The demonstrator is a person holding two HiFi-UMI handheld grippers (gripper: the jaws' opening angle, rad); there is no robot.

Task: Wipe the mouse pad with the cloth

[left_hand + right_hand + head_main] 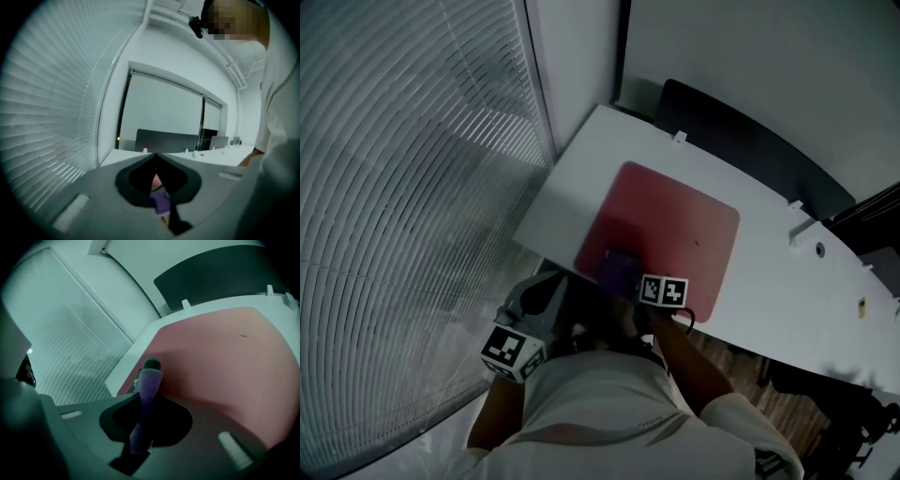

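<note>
- My right hand-held gripper [150, 371] is closed on the purple cloth [146, 399]. The folded cloth stands between the two jaws and comes out above them.
- The cloth is over the 7 o'clock edge of the red mouse pad [675, 225], which lies flat on the white surface [787, 281].
- My left hand-held gripper [156, 158] hangs off the surface, at about 8 o'clock from the pad. Its jaws meet at the tips. A bit of purple shows low in the slit, and I cannot tell if it is caught there or only seen behind.
- I judge the cloth to be light, soft and limp. It is best pinched across the fold, with a free part left to press on the pad.
- The pad looks thin and flexible. It could slide or wrinkle under a stroke, so moderate pressure seems wise.
</note>
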